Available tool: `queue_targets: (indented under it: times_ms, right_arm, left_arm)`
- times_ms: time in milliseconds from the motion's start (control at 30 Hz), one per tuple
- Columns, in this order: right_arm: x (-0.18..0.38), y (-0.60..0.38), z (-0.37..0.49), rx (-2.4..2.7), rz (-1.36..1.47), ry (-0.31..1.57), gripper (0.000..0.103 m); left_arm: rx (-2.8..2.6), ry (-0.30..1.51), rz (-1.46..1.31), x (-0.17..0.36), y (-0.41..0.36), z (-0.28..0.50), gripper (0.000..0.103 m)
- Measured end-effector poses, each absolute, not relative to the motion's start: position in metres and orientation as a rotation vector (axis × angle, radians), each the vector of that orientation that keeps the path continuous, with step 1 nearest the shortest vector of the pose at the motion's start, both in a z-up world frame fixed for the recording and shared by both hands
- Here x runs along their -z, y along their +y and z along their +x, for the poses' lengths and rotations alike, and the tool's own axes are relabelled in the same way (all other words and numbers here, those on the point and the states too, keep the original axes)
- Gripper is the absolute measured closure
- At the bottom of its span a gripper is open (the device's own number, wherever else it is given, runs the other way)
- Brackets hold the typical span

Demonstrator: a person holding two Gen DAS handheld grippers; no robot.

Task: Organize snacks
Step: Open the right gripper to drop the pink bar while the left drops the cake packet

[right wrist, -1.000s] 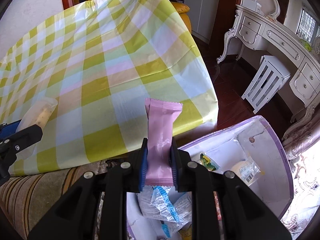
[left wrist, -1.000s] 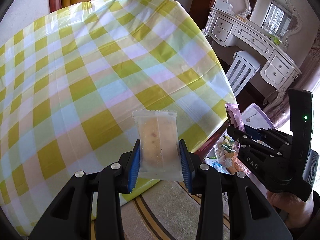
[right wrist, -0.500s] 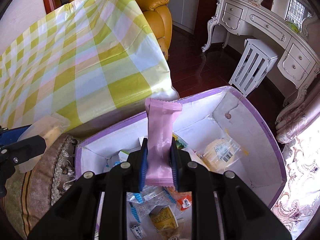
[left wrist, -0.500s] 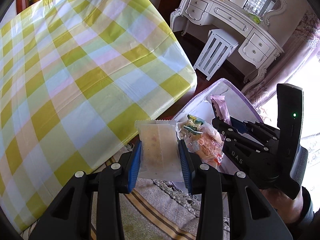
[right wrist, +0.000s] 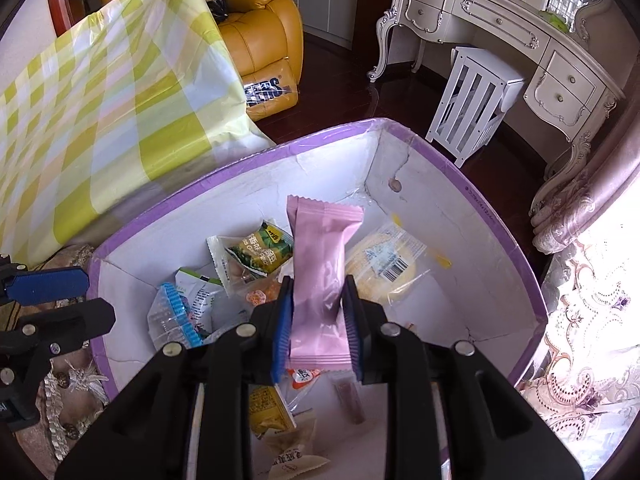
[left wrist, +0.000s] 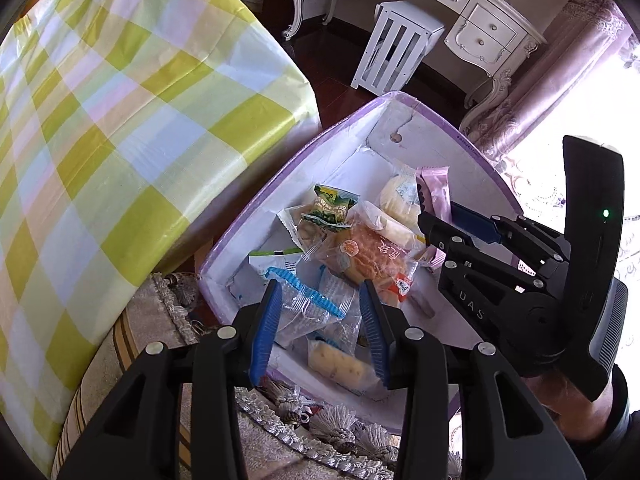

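The left gripper (left wrist: 322,330) is held with its jaws spread apart and nothing clamped between them. Just beside it, the right gripper (right wrist: 316,330) is kept closed, its jaws pressed on a pink packet (right wrist: 322,268).
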State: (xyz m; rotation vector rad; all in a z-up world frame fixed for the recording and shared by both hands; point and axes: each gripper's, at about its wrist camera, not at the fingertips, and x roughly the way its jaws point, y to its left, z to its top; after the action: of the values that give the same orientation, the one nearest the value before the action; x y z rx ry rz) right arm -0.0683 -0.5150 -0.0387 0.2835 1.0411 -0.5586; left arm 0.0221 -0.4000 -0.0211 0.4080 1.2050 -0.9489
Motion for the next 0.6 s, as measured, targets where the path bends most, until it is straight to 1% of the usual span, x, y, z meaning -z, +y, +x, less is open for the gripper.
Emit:
queue_targets:
  times_ms: [33,67,100,133,233,433,600]
  right_arm:
    - [0.037,-0.515,-0.071,0.568,0.282,1.038,0.061]
    - [0.036,-0.515,-0.073,0.579,0.279,1.036,0.056]
    - [0.034,-0.515,-0.076,0.587,0.278,1.034,0.05]
    - [0.032,-0.515,-0.079,0.594,0.28,1.033,0.047]
    - [0.026,-0.513,-0.088,0.599,0.295,1.031,0.045]
    - [0.01,-0.5,-0.106,0.59,0.288,1.026,0.044]
    - [-0.005,-0.488,-0.12,0.587,0.278,1.024,0.044]
  left_arm:
    - [0.945,1.197,0.413,0.02,-0.4,0.02,0.048]
    - [0.94,1.188,0.41,0.017,-0.398,0.02,0.038]
    - [0.937,1.185,0.397,0.014,-0.394,0.019,0.035]
    - [0.938,1.193,0.375,0.012,-0.39,0.017,0.033]
    - [0.95,1.235,0.302,0.008,-0.375,0.011,0.033]
    - [0.95,1.295,0.177,0.001,-0.34,-0.013,0.033]
    - [0.89,1.185,0.192,-0.014,-0.322,-0.037,0.032]
